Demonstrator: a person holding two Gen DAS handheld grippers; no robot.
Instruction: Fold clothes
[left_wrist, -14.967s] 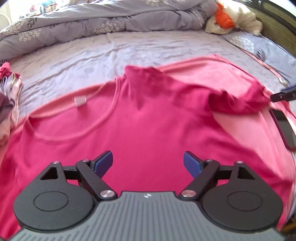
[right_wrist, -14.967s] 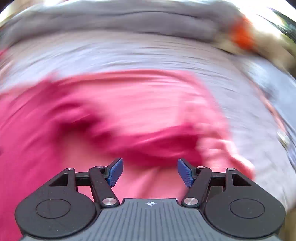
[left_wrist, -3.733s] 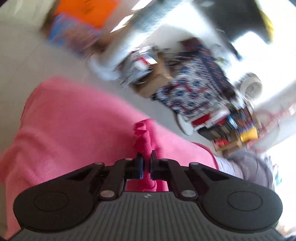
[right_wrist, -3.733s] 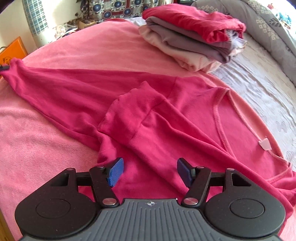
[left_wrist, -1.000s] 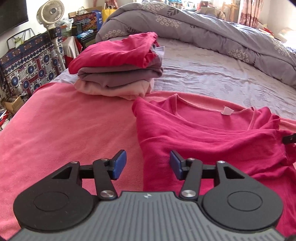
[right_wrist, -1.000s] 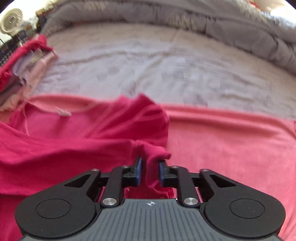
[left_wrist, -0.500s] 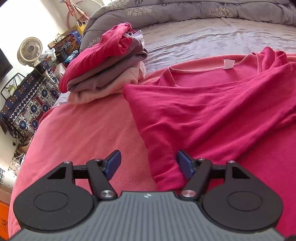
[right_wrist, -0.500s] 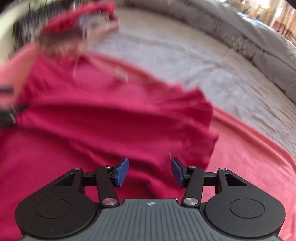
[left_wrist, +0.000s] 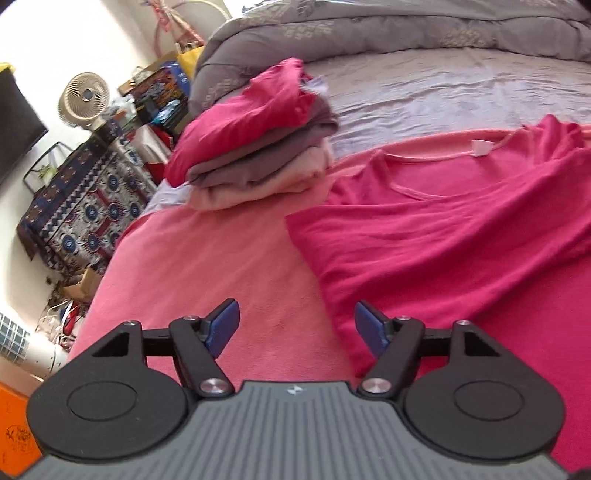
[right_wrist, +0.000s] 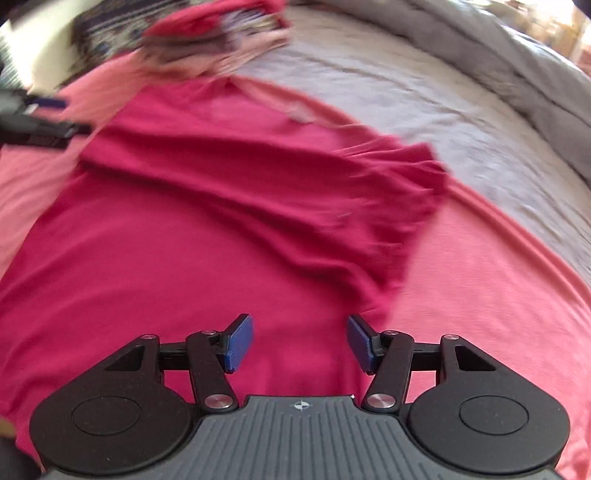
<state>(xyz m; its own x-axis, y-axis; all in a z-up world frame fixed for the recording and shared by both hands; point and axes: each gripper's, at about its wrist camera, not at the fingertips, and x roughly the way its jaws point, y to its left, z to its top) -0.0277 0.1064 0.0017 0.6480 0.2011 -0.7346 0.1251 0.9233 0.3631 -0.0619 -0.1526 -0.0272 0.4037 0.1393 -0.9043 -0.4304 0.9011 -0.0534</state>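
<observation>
While a stack of folded clothes (left_wrist: 255, 147) is already set at the far edge of the pink blanket (left_wrist: 207, 266), the red shirt (left_wrist: 461, 236) is judged to be only partly folded. It is spread flat on the blanket, neckline and white tag (left_wrist: 482, 147) toward the grey sheet (left_wrist: 443, 88), and both sleeves appear to be laid in across the body, one sleeve end being seen in the right wrist view (right_wrist: 399, 199). The lengthwise folds and the placing on the stack are still left to be done.

The left gripper (left_wrist: 295, 325) is tilted down over the shirt's side edge near the hem, its jaws held wide and nothing gripped; only blanket and the shirt's edge are seen between the blue pads. The right gripper (right_wrist: 299, 341) is pointed more steeply down over the lower body of the shirt. Its jaws have just been opening, and no cloth is pinched between them.
</observation>
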